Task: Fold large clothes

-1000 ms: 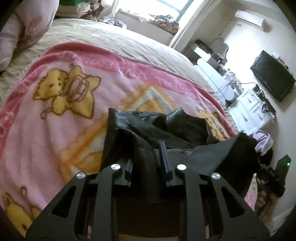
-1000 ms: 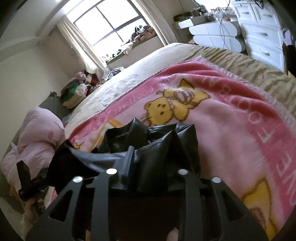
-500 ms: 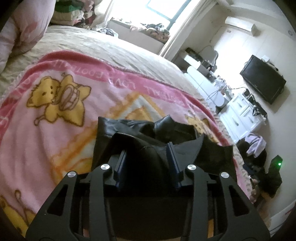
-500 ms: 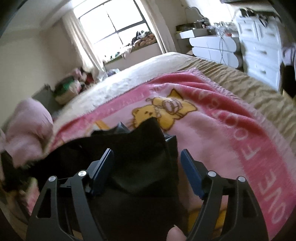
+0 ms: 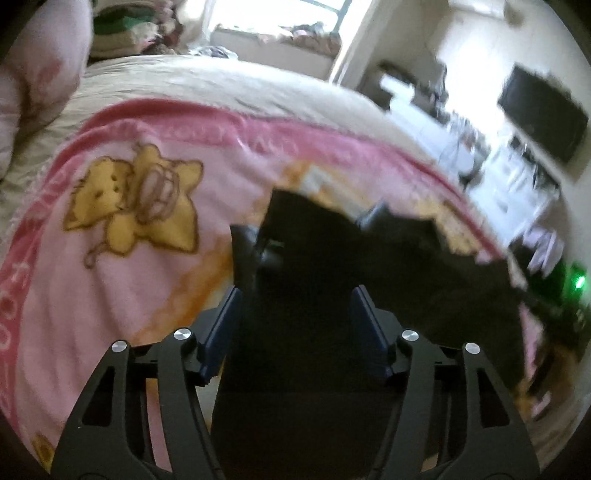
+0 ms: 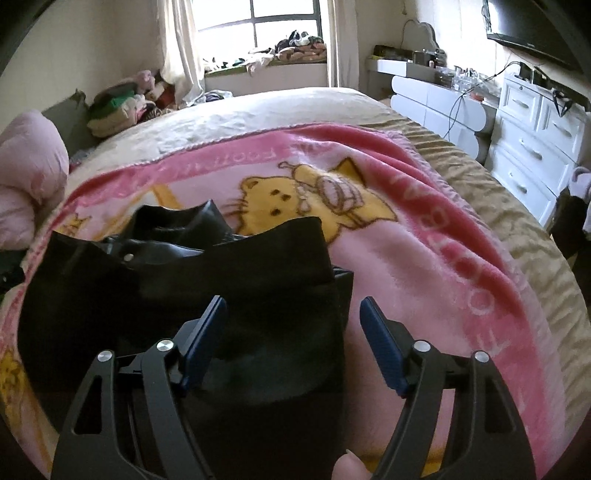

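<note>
Behind the bed stand a bright window and white drawers; on the bed lies a pink blanket with yellow cats; a black jacket lies bunched on the blanket; the left gripper and the right gripper both stand spread wide over the jacket, grasping nothing.

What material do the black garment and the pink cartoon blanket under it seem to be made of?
The black garment looks like leather or faux leather: smooth, with a dull sheen, stiff folds and a small metal snap. Which of the two cannot be told. The pink cartoon blanket looks like plush fleece: a fuzzy, matte pile with soft ripples.
</note>
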